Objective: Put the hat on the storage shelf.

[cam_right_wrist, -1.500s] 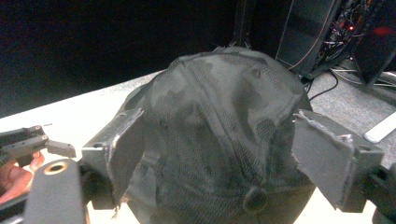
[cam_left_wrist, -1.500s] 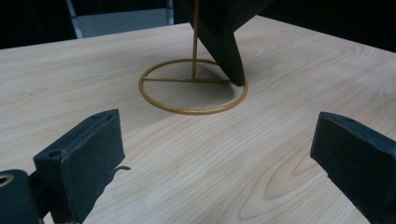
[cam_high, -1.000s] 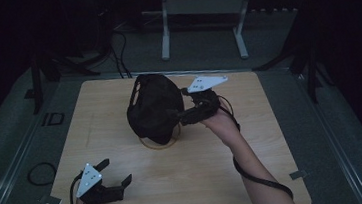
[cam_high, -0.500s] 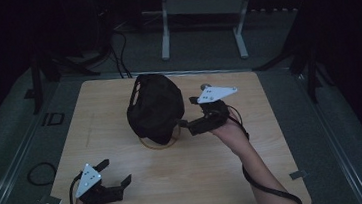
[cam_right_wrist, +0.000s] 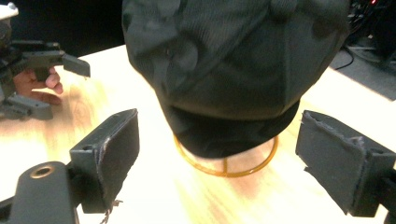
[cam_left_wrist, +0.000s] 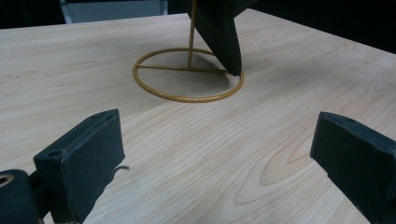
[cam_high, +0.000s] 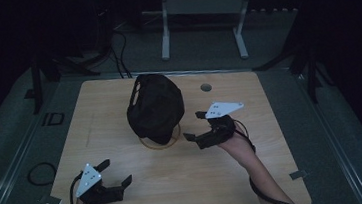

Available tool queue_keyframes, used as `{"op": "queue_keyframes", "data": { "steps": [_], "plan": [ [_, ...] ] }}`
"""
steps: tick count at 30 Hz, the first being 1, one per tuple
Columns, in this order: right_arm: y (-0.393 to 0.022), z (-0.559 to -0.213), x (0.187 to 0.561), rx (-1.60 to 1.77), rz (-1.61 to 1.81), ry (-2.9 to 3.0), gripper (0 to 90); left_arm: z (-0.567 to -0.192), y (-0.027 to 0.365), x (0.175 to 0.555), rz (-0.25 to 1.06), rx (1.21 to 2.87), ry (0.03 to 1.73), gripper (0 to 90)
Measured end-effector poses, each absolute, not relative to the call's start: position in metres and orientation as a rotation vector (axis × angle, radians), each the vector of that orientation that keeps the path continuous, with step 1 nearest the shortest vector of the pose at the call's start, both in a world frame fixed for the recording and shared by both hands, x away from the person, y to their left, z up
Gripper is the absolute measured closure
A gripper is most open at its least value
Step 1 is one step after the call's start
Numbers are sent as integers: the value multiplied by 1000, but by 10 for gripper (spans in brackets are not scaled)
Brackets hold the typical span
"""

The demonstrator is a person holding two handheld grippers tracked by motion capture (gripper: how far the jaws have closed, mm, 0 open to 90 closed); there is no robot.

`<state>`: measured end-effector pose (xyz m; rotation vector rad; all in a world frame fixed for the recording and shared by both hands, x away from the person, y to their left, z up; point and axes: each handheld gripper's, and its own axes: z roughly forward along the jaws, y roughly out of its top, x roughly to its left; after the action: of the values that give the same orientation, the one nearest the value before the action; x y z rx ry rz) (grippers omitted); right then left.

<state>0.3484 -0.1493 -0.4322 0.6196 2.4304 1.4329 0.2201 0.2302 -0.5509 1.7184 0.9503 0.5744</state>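
Observation:
A black cap (cam_high: 155,108) hangs on a gold wire stand (cam_high: 161,141) at the middle of the wooden table (cam_high: 268,93). My right gripper (cam_high: 195,126) hovers just right of the stand, open and empty, pointing at the cap. In the right gripper view the cap (cam_right_wrist: 233,60) looms close ahead over the stand's ring (cam_right_wrist: 224,164), between the wide-apart jaws of that gripper (cam_right_wrist: 215,158). My left gripper (cam_high: 116,171) rests near the front left edge, open and empty. In the left gripper view the ring base (cam_left_wrist: 187,77) and cap brim (cam_left_wrist: 226,37) lie beyond the left gripper (cam_left_wrist: 219,154).
A round hole (cam_high: 206,87) pierces the table behind the right gripper. A metal frame (cam_high: 200,4) and cables (cam_high: 118,47) stand on the dark floor beyond the far edge. In the right gripper view the person's other hand (cam_right_wrist: 39,84) holds the left gripper at the upper left.
My right gripper has drawn back from the cap's right side, toward the near right. The cap stays on its stand. The left gripper has not moved.

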Motion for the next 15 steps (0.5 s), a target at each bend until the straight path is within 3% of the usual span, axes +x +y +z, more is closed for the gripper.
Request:
{"op": "queue_keyframes", "data": {
  "steps": [15],
  "plan": [
    [-163,-480,341,662,1405,2495,137,-552,229,221,574,1731,942,33]
  ]
}}
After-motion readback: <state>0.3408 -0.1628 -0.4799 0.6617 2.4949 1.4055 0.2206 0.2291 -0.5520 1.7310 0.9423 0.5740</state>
